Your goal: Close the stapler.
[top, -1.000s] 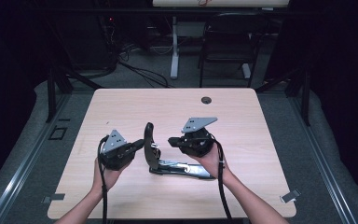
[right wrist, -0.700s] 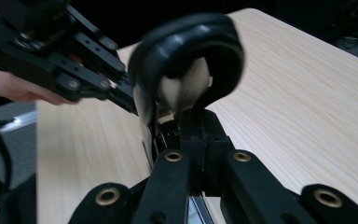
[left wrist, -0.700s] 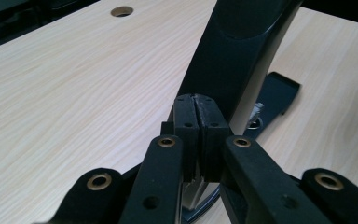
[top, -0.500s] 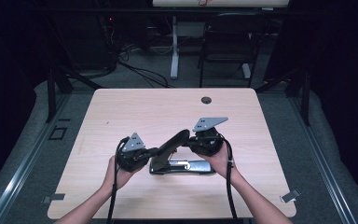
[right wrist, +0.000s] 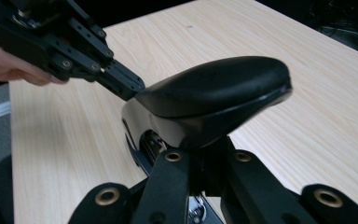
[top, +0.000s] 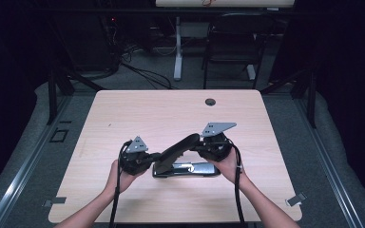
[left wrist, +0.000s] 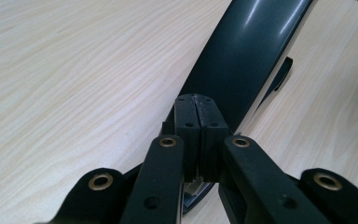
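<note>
While caught between both tools at the lower middle of the high view, looks mid-swing: long black metal stapler (top: 190, 169) with its glossy top arm (top: 176, 148) tilted up toward the right. Next probably calls for a steady swing about the hinge, base kept from sliding. Forearms in from the bottom edge, wrists low, converging. Left gripper (top: 156, 155) closed, pads pressed together, tip at the arm's low end. Right gripper (top: 200, 144) closed too, tucked under the raised head. Beyond, bare pale wooden table (top: 171, 109).

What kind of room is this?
Probably a lab or workshop for recording: a plain wooden table on grey carpet, cables trailing on the floor behind, an empty chair, and dark surroundings.
</note>
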The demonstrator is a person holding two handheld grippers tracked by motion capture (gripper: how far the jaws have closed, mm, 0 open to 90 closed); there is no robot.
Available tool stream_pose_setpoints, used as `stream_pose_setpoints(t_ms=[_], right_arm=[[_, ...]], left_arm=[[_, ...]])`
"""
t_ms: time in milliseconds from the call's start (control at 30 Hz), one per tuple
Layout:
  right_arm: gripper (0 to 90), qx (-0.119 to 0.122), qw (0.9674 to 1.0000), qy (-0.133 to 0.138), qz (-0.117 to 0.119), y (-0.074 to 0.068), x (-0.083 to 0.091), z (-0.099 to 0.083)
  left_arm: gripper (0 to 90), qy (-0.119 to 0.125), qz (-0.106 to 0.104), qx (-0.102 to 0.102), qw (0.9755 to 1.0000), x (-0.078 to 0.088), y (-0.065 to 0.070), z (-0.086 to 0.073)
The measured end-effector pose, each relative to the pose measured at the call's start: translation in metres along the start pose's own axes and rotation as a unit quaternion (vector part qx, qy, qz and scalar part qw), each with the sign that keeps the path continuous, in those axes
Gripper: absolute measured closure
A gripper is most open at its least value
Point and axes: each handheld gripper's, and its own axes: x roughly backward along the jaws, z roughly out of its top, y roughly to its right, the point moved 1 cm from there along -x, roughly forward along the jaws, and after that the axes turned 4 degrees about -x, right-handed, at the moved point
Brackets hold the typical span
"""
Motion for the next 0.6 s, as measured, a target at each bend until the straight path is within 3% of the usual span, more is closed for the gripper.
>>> stream_pose_setpoints(t_ms=[600], right_arm=[[90.0, -0.007, 0.9992, -0.022, -0.033, 0.012, 0.015, -0.021]], left_arm=[[88.6, -0.026, -0.005, 0.007, 0.9996, -0.008, -0.005, -0.008]])
